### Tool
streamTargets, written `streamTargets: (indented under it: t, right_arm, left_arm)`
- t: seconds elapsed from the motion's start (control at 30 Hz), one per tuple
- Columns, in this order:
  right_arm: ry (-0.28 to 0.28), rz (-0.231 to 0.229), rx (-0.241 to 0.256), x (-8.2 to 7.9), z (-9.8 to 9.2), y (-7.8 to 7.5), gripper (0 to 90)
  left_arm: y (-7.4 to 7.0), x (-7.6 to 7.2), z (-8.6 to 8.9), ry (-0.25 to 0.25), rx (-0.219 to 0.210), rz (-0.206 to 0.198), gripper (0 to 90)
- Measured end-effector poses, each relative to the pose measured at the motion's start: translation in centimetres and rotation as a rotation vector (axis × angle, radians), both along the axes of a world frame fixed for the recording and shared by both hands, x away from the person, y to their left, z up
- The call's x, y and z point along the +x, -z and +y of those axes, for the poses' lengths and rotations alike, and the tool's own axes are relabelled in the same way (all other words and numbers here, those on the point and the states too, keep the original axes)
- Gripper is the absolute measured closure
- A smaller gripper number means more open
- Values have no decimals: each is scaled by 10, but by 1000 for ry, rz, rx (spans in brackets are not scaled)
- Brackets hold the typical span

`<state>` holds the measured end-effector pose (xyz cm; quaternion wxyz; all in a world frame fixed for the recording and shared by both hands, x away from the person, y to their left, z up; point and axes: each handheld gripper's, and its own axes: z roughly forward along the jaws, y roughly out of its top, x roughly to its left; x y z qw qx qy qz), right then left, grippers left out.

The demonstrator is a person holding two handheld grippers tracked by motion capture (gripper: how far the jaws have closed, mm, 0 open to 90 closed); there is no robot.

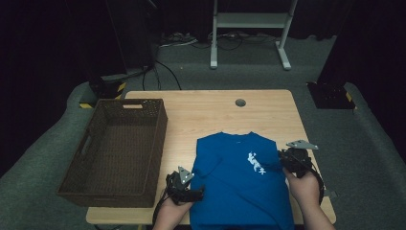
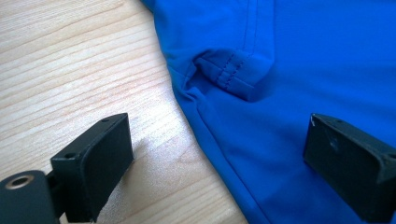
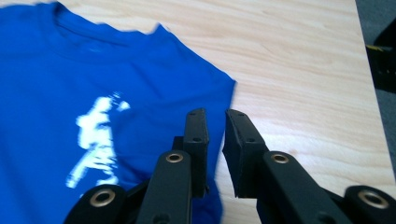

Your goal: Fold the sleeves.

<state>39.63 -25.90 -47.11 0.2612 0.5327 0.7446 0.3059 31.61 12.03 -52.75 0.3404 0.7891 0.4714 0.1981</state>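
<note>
A blue T-shirt (image 1: 242,182) with a white print (image 1: 255,163) lies face up on the near part of the wooden table (image 1: 215,110), its sleeves tucked in. My left gripper (image 1: 194,194) is low at the shirt's left edge. In the left gripper view it (image 2: 219,158) is open, its jaws straddling the shirt's (image 2: 303,70) edge just below the folded sleeve hem (image 2: 231,70). My right gripper (image 1: 286,160) is at the shirt's right edge. In the right gripper view it (image 3: 215,114) has its jaws nearly together over the edge of the shirt (image 3: 93,84), with no cloth visibly between them.
A dark brown woven basket (image 1: 115,103) with nothing in it stands on the table's left side. A round cable hole (image 1: 240,102) is near the far edge. Bare wood lies beyond the shirt. A white metal stand (image 1: 249,21) and cables are on the floor behind.
</note>
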Motion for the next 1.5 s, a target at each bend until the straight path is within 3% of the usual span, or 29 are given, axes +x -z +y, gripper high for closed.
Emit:
streamTargets:
  t: [0.17,0.3,0.53,0.67,0.73,0.83,0.93,1.03,1.13,1.23,1.33,1.5]
  right_arm:
    - [19,27,-8,4,-12,11,788]
    - [28,51,13,6,-19,21,788]
    - [-47,44,34,-6,-13,26,781]
    - [-88,47,46,-14,-9,27,781]
    - [-108,41,45,-19,-8,29,778]
    - [-131,33,43,-24,-6,31,769]
    - [-151,30,31,-27,-6,34,765]
    - [-158,29,32,-27,-6,36,765]
    - [-161,29,31,-26,-5,38,763]
    - [-169,32,20,-26,-5,40,759]
    - [-169,33,20,-26,-6,42,757]
    - [-178,29,8,-26,-5,42,751]
  left_arm:
    - [0,0,0,0,0,0,81]
    - [0,0,0,0,0,0,81]
    - [-1,-1,-1,13,11,-15,97]
    - [-7,-4,-5,4,42,-63,154]
    - [-16,-5,-5,-1,-2,-100,189]
    - [-27,-1,-6,-6,-46,-134,310]
    - [-35,10,-8,-11,-54,-112,461]
    - [-33,28,-13,-18,-2,-90,536]
    - [-25,42,-16,-33,36,-69,539]
    - [-16,50,-16,-45,45,-48,538]
    - [-8,51,-14,-54,21,-28,529]
    - [-7,52,-15,-64,6,-22,524]
